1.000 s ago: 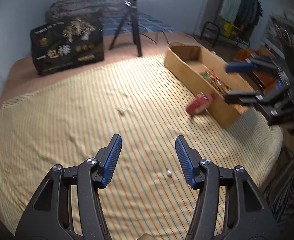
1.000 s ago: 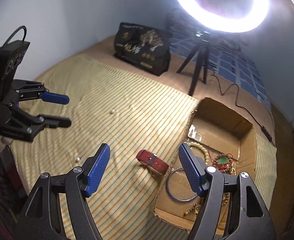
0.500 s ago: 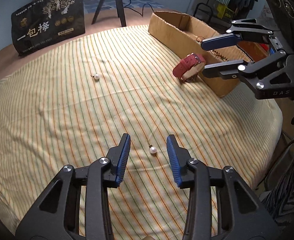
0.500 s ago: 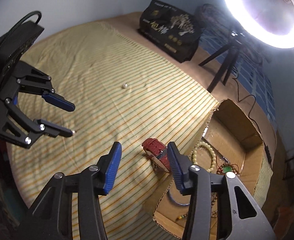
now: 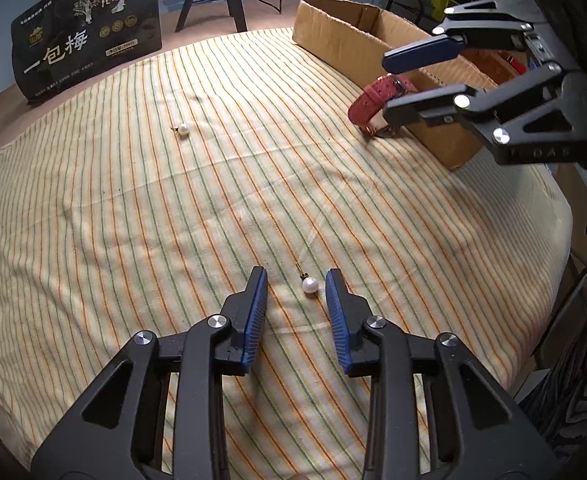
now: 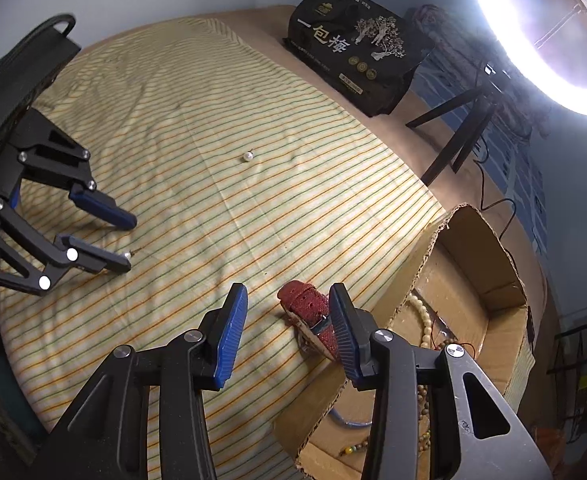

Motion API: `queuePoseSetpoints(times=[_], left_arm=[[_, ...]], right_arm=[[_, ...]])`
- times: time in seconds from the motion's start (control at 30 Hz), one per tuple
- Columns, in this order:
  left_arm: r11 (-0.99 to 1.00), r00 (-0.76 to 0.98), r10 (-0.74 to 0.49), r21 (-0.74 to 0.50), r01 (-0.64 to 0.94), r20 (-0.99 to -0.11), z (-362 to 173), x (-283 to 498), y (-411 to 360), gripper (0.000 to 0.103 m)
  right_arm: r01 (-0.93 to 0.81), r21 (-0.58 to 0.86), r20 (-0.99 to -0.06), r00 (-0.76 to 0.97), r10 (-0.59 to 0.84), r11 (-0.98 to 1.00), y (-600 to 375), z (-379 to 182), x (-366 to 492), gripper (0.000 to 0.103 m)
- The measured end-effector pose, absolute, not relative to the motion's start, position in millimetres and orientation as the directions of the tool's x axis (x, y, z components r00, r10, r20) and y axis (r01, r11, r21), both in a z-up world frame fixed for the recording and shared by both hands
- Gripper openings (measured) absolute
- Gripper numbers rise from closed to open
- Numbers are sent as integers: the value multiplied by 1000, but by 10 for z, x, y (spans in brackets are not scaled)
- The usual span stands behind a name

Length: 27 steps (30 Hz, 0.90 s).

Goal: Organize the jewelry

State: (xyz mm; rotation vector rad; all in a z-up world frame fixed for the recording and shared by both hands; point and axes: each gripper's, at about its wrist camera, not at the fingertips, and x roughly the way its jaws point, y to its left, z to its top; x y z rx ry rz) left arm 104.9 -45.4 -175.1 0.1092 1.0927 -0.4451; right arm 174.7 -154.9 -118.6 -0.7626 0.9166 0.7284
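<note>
My left gripper (image 5: 296, 280) is open, low over the striped cloth, with a white pearl earring (image 5: 310, 285) between its fingertips, nearer the right finger. A second pearl earring (image 5: 183, 130) lies further off to the left; it also shows in the right wrist view (image 6: 247, 156). My right gripper (image 6: 287, 294) is open around a red watch strap (image 6: 313, 314) lying beside the cardboard box (image 6: 481, 304). The strap touches its right finger. In the left wrist view the right gripper (image 5: 389, 82) straddles the red strap (image 5: 371, 100). The left gripper also shows in the right wrist view (image 6: 129, 240).
The cardboard box (image 5: 345, 36) holds bead necklaces (image 6: 421, 320) and a ring-shaped bangle. A black snack bag (image 5: 87, 40) stands at the back. A tripod (image 6: 461, 128) with a ring light (image 6: 533, 20) stands behind the table. The table edge drops off at the right.
Both grippers have come down closer to the cloth. The left one has moved up around the near pearl earring and narrowed. The right one has closed in around the red strap.
</note>
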Motion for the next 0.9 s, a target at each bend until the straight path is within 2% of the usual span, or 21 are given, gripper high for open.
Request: queuePoseSetpoints(times=[0.13,0.33,0.4,0.7,0.9], left_arm=[[904,378,-303,-137,406,-875,-1756,1045,-472,29],[911,398,-267,-95,402,-878,-1772,1054,-489,9],[912,398,-266,-95,400,-878,-1773,1067,-472,7],[914,398,-269,-101,394,-877,-1785,1101,-408,6],[914,389,-283,-124,386,-877,-1787,1123,-385,6]], right_arm=[[-817,-268,-887,416,201,512,-1516,-1245,1764,36],[-818,-289,-883,428,191,497,-1455,-1271,1788,33],[-824,-291,-884,426,194,486,-1432,-1277,1779,32],[-856,-393,-887,449,107,336,-1341,-1349,1824,32],[-873,-423,-886,454,91,241,-1295,-1395,1829,27]])
